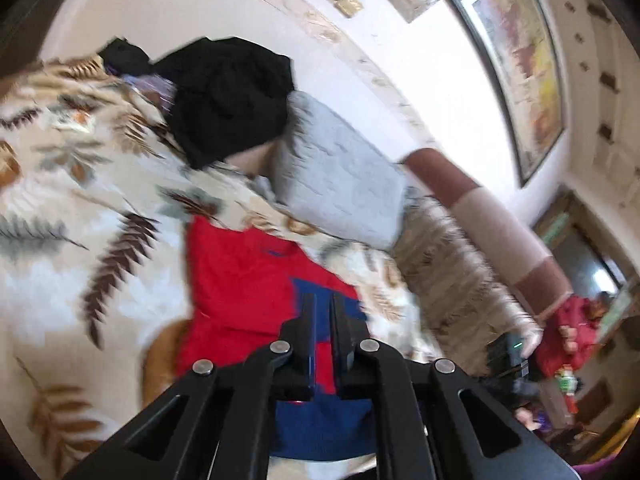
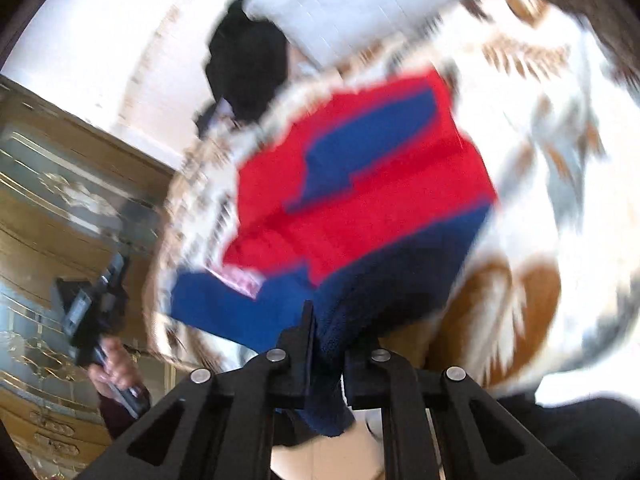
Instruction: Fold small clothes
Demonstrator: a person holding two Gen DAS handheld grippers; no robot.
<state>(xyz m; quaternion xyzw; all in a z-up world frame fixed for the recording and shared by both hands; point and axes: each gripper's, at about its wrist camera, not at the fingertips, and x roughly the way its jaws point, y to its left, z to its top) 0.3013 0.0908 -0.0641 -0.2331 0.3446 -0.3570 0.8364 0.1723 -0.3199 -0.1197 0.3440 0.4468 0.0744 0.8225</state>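
Red-and-blue garment (image 1: 248, 284) lies on the leaf-print bedspread (image 1: 60, 200); left gripper (image 1: 324, 320) and right gripper (image 2: 326, 340) each pinch its blue hem, bedspread open around.

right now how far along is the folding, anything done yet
Nothing looks finished yet. In hand: both the left gripper and the right gripper are shut on the blue hem of the red and blue garment, which lies on the leaf-print bedspread; no finished fold shows. Left: folding this one, then the black clothes heaped near the grey pillow.
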